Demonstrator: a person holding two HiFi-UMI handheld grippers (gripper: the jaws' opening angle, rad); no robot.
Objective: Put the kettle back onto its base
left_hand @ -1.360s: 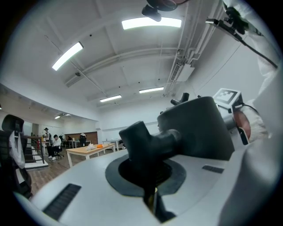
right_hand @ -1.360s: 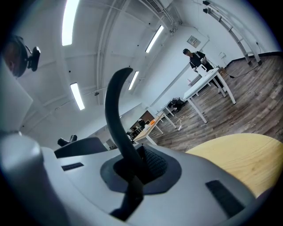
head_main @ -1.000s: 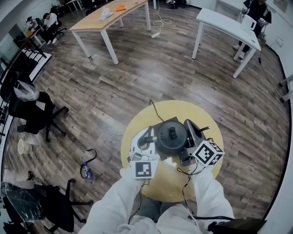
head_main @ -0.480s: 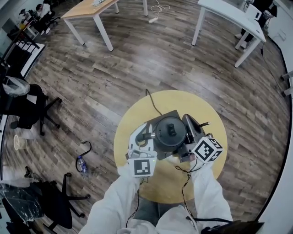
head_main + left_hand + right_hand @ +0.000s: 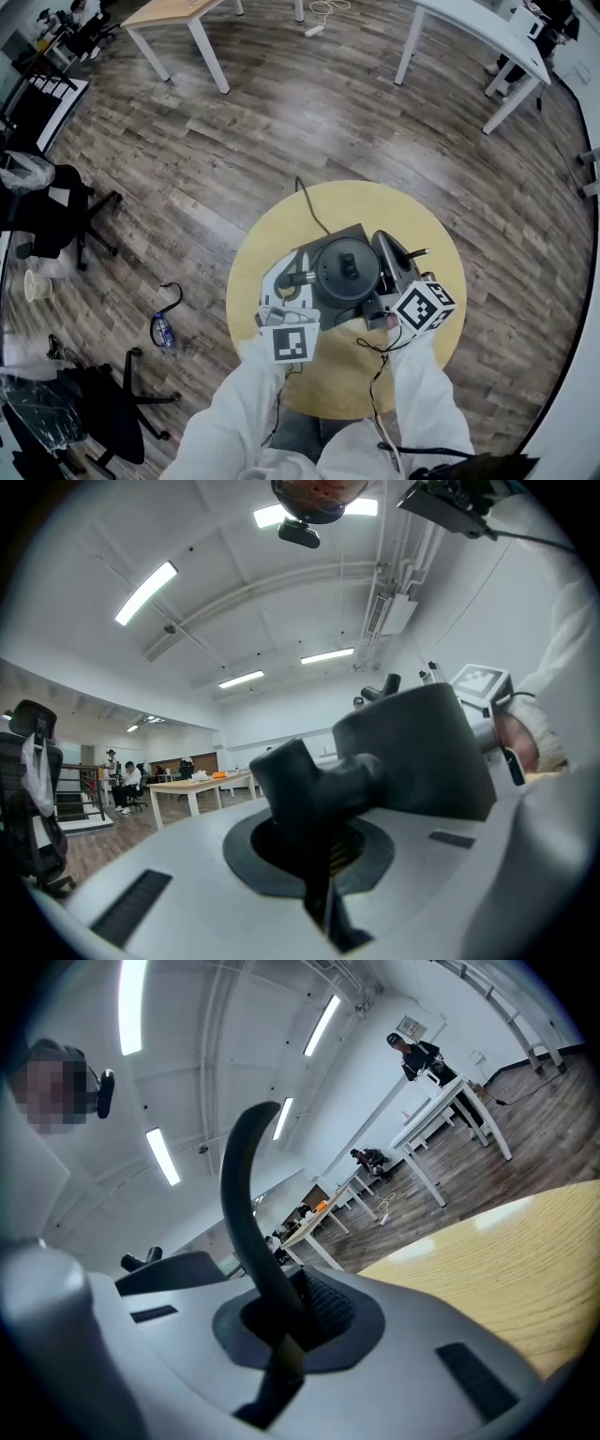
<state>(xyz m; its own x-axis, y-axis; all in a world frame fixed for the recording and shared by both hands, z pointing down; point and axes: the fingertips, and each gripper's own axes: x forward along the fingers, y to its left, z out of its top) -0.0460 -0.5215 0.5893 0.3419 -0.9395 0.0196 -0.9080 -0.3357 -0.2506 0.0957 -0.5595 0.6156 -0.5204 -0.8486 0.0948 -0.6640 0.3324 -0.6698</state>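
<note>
A black kettle (image 5: 347,269) with a round lid and knob hangs over the round yellow table (image 5: 427,230), above a dark square base (image 5: 323,246) whose cable (image 5: 309,206) runs off the far edge. Whether the kettle rests on the base I cannot tell. My left gripper (image 5: 302,281) is shut on the kettle's dark spout (image 5: 319,775), which fills the space between its jaws (image 5: 323,808). On the right, my right gripper (image 5: 385,283) is shut on the curved black handle (image 5: 246,1194), pinched low down (image 5: 274,1312). The handle (image 5: 389,255) curves on the kettle's right.
Office chairs (image 5: 56,211) stand at the left, with a bottle (image 5: 158,330) and a strap on the wooden floor beside the table. A wooden table (image 5: 178,19) and a white table (image 5: 478,37) stand farther off. The gripper cables hang near the table's front edge.
The kettle and both grippers have sunk together toward the table and the base. Both grips are unchanged.
</note>
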